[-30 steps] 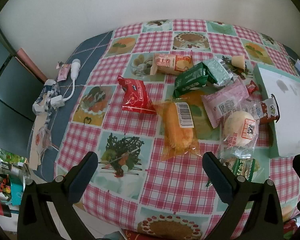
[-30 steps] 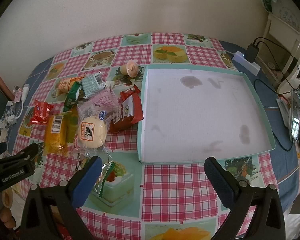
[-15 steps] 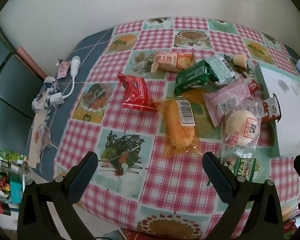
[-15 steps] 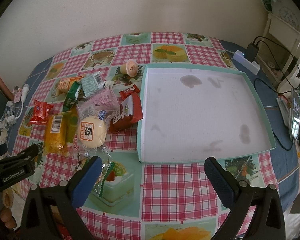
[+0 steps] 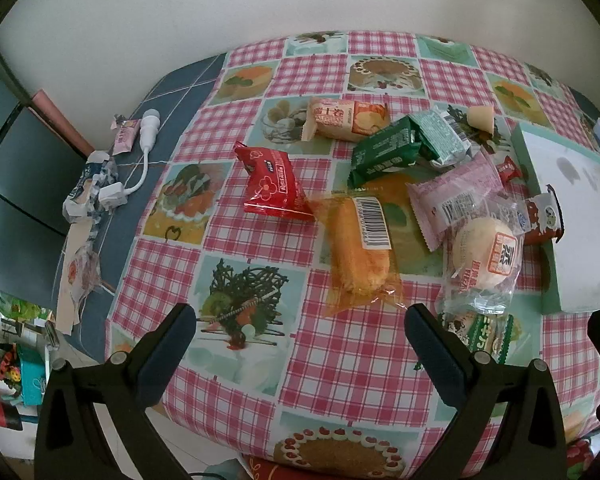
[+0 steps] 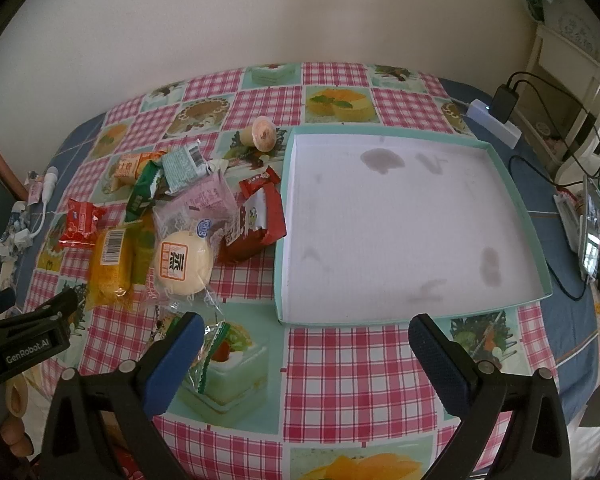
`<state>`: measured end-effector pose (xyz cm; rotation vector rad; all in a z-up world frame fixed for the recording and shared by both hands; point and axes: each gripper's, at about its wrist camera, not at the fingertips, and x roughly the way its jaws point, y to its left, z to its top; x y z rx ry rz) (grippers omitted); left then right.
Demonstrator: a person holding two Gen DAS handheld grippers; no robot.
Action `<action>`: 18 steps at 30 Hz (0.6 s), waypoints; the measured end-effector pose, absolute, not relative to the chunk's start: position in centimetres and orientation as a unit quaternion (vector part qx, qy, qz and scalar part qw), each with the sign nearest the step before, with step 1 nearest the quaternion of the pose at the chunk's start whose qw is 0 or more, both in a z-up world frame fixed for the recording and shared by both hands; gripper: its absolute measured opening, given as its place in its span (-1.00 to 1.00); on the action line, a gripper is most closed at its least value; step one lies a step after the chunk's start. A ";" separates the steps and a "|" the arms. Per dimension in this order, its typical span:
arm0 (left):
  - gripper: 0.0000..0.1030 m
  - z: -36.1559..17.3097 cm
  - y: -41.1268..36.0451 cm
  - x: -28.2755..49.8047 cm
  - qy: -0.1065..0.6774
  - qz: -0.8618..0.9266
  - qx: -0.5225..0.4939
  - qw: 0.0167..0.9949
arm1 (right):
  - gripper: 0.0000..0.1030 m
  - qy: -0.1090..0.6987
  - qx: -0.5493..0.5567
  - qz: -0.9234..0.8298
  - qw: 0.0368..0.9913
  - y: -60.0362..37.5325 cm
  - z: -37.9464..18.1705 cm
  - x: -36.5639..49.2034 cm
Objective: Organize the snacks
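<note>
Pink-checked oilcloth covers the table (image 6: 352,364), and we find the snacks heaped on its left half, none yet in the tray (image 6: 404,320). We hold the left gripper (image 5: 300,332) above the near edge with its jaws spread wide and nothing between them; its blue pads (image 5: 436,344) are clear of every packet. We hold the right gripper (image 6: 304,340) likewise, fully spread and empty, above the cloth just in front of the tray.

The tray is a shallow teal-rimmed box with a stained white floor, lying flat to the right of the heap. Against its left wall leans a dark red wafer pack (image 6: 260,220). Beside that we note a round bun (image 6: 184,264) in clear wrap, touching a yellow cake (image 5: 358,248) with a barcode label. A red packet (image 5: 272,186) lies just left of the cake. Further back sit a green packet (image 5: 384,152), a pale green packet (image 5: 440,136), a pink packet (image 5: 456,196) and an orange roll pack (image 5: 344,118). A jelly cup (image 6: 264,134) lies on its side near the tray's far corner. A small green-edged bag (image 6: 216,344) sits under the right gripper's left finger.
</note>
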<state>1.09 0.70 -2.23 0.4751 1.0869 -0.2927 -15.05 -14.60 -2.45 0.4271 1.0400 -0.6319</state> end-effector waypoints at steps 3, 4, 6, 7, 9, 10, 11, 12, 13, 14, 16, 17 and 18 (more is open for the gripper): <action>1.00 -2.3 0.6 1.1 0.512 -0.138 0.223 0.818 | 1.00 0.485 0.199 -0.294 0.799 -14.6 -2.4 -15.0; 1.00 -2.3 0.6 1.1 0.512 -0.139 0.223 0.818 | 1.00 0.485 0.200 -0.294 0.799 -14.6 -2.5 -15.0; 1.00 -2.4 0.7 1.1 0.515 -0.140 0.221 0.817 | 1.00 0.486 0.200 -0.292 0.799 -14.4 -2.6 -14.9; 1.00 -2.4 0.7 1.2 0.516 -0.140 0.220 0.816 | 1.00 0.487 0.200 -0.291 0.799 -14.3 -2.7 -14.7; 1.00 -2.5 0.8 1.2 0.519 -0.141 0.217 0.815 | 1.00 0.488 0.200 -0.289 0.799 -14.1 -2.8 -14.4; 1.00 -2.5 0.8 1.3 0.520 -0.141 0.216 0.814 | 1.00 0.490 0.200 -0.287 0.799 -13.9 -2.8 -14.2; 1.00 -2.6 0.8 1.4 0.522 -0.142 0.215 0.813 | 1.00 0.492 0.200 -0.283 0.799 -13.7 -2.8 -13.8; 1.00 -2.6 0.9 1.4 0.524 -0.142 0.213 0.812 | 1.00 0.494 0.200 -0.280 0.799 -13.6 -2.9 -13.7; 1.00 -2.7 0.9 1.5 0.527 -0.142 0.210 0.811 | 1.00 0.496 0.199 -0.276 0.798 -13.2 -3.1 -13.4; 1.00 -2.8 1.1 1.7 0.532 -0.141 0.207 0.809 | 1.00 0.499 0.199 -0.273 0.798 -13.1 -3.2 -13.2; 1.00 -3.1 1.4 2.2 0.541 -0.136 0.197 0.806 | 1.00 0.505 0.201 -0.264 0.797 -12.6 -3.5 -12.8; 1.00 -3.4 1.7 2.5 0.546 -0.132 0.192 0.805 | 1.00 0.509 0.204 -0.259 0.795 -12.5 -3.7 -12.5; 1.00 -3.6 1.9 2.8 0.549 -0.129 0.189 0.804 | 1.00 0.512 0.206 -0.254 0.794 -12.4 -3.9 -12.4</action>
